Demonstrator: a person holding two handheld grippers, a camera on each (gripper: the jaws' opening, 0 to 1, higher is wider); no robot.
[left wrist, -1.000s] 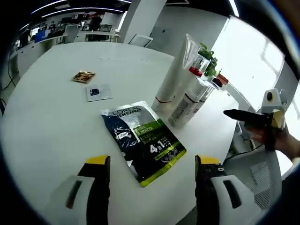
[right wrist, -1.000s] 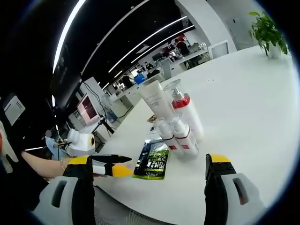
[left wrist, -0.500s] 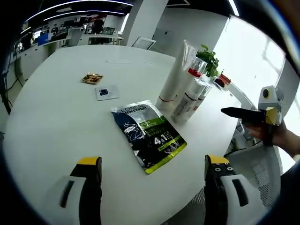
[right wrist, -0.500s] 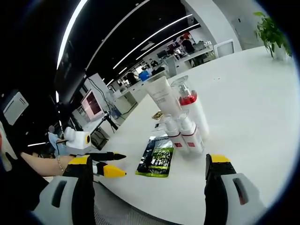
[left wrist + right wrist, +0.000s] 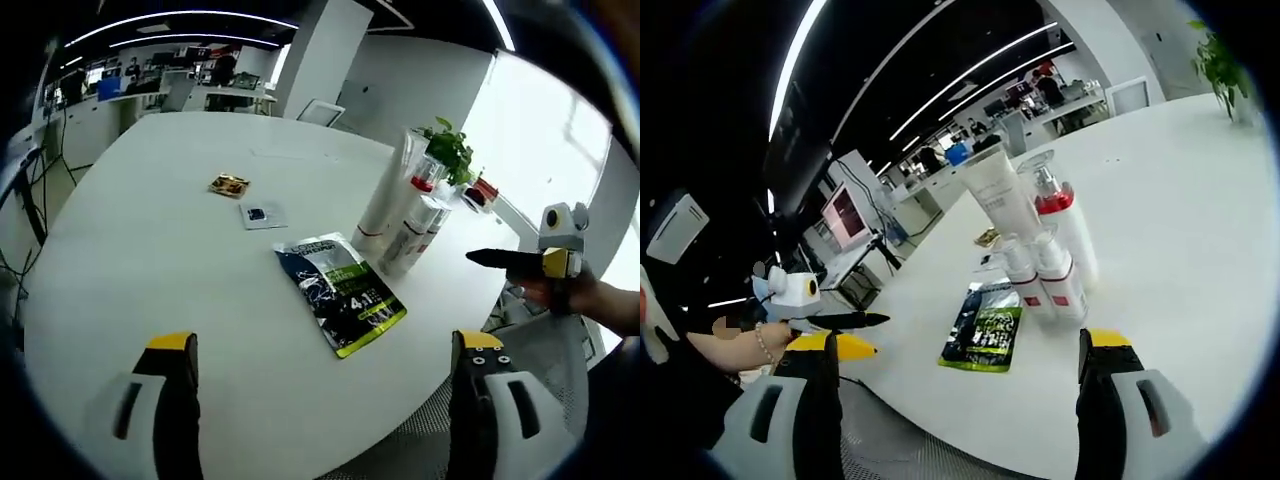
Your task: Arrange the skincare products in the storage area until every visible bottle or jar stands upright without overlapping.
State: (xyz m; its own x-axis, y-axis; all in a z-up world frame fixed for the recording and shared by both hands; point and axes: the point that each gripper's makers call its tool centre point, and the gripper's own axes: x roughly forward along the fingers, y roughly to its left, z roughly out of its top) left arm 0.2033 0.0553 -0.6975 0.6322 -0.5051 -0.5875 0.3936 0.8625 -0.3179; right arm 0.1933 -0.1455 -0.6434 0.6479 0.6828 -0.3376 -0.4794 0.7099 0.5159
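Skincare items stood and lay on a round white table (image 5: 130,260): we recorded a tall white tube (image 5: 385,195) standing upright, a pump bottle with a red collar (image 5: 418,190) just beside it, and two smaller white bottles (image 5: 412,232) touching in front of them, the whole cluster near the table's edge on the side of the potted plant (image 5: 450,150). Flat on the table, just beside the bottles and toward the near edge, lay a dark sachet with a green corner (image 5: 342,292). Two small packets, one brownish (image 5: 229,184) and one pale with a dark square (image 5: 261,214), lay apart from the cluster toward the table's middle. We noted the left gripper (image 5: 325,400) with its yellow-tipped jaws spread wide, holding nothing, off the near edge. We noted the right gripper (image 5: 965,400) likewise with jaws spread and empty, its view taking in the same tube (image 5: 998,190), bottles (image 5: 1050,280) and sachet (image 5: 985,330).
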